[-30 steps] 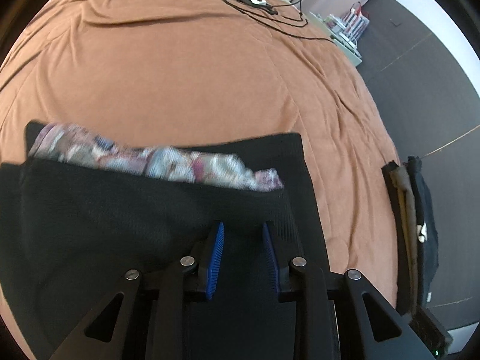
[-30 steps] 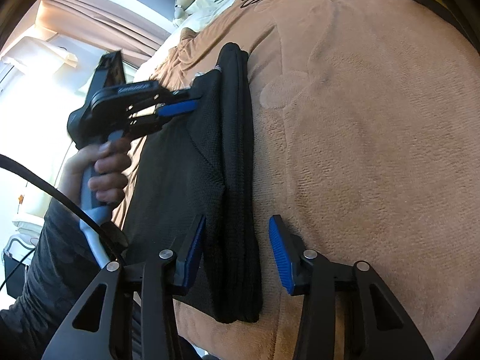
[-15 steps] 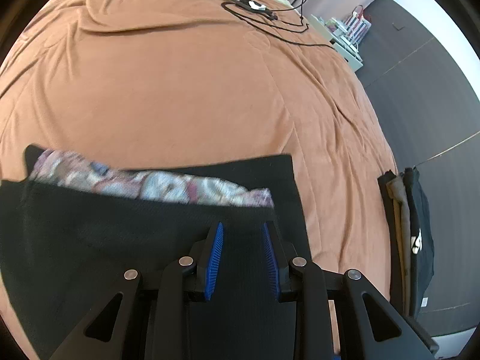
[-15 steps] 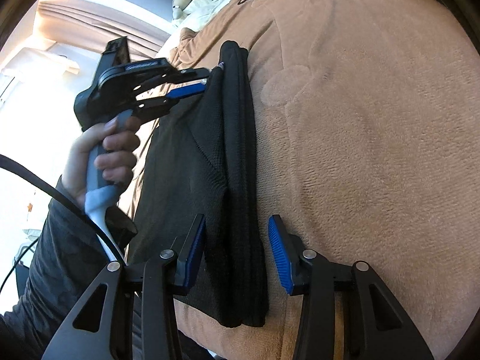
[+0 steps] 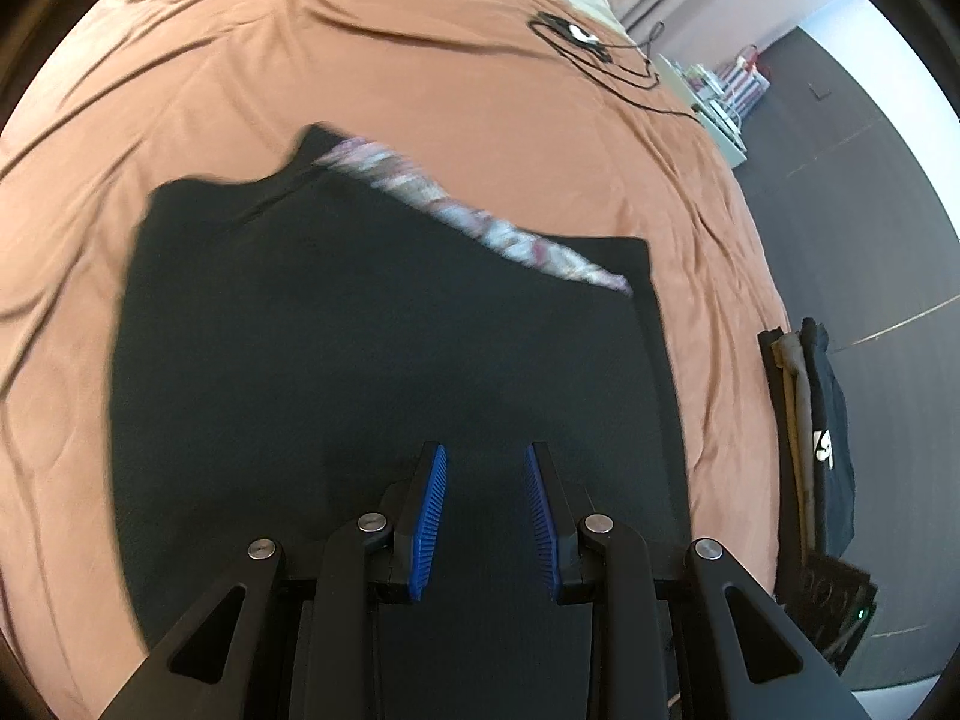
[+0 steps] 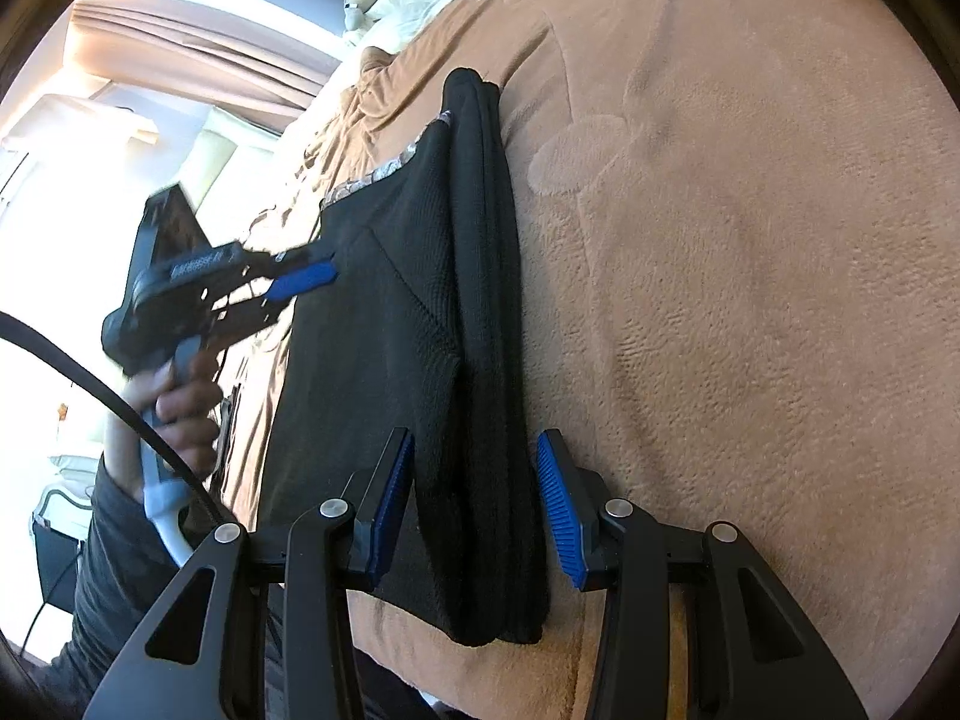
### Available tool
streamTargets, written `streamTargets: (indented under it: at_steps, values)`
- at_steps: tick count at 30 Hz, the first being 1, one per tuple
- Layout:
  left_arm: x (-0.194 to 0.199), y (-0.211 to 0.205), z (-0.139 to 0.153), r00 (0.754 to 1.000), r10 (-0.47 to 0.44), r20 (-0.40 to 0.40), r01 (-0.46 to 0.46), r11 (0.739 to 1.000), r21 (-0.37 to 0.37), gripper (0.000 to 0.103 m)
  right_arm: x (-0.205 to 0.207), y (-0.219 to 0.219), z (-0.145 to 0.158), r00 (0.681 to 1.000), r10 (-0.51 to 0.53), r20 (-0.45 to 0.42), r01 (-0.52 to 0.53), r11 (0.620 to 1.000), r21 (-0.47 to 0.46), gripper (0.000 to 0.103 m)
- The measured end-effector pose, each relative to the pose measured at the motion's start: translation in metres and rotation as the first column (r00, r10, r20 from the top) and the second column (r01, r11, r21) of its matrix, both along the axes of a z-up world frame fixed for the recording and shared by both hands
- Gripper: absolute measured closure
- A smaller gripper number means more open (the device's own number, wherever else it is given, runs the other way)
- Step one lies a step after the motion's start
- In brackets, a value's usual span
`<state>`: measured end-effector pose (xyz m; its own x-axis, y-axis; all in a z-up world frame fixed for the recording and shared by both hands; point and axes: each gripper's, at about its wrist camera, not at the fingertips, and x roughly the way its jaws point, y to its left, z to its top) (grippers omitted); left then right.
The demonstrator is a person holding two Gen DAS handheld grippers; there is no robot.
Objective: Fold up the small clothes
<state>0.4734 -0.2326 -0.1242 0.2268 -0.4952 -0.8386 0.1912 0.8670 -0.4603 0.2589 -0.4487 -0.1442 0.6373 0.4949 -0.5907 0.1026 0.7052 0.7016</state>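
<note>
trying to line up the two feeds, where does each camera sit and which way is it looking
Left wrist: sits on the left hand-held gripper, looking down over the black mesh garment with a patterned band on the brown blanket; only its own blue-padded fingers show.
Right wrist: on the right hand-held gripper, looking along the garment's folded edge; shows the left gripper, hand and dark sleeve.
Shared: garment, blanket.

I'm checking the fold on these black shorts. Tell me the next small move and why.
Probably carry the left gripper across toward the folded edge on the right. It seems to pinch the black shorts at their open side, while the right gripper straddles the stacked fold with jaws apart, so the loose half is not yet laid over.
</note>
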Motion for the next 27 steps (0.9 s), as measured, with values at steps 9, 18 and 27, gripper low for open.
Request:
streamTargets:
  at_steps: [9, 18, 27]
  values:
    - [-0.039, 0.066, 0.001, 0.995, 0.096, -0.005, -0.096, 0.995, -0.014, 0.069, 0.003, -0.002, -0.005, 1.0, 0.012, -0.017, -0.012, 0.999, 0.034, 0.063]
    - [-0.082, 0.122, -0.014, 0.977, 0.213, -0.031, -0.214, 0.976, -0.033, 0.059, -0.001, 0.008, -0.005, 0.999, 0.021, -0.031, -0.021, 1.0, 0.0, 0.086]
    - [-0.121, 0.139, -0.038, 0.966, 0.234, -0.109, -0.244, 0.965, -0.096, 0.059, -0.006, 0.021, 0.005, 1.0, 0.015, -0.004, -0.016, 0.999, -0.044, 0.093]
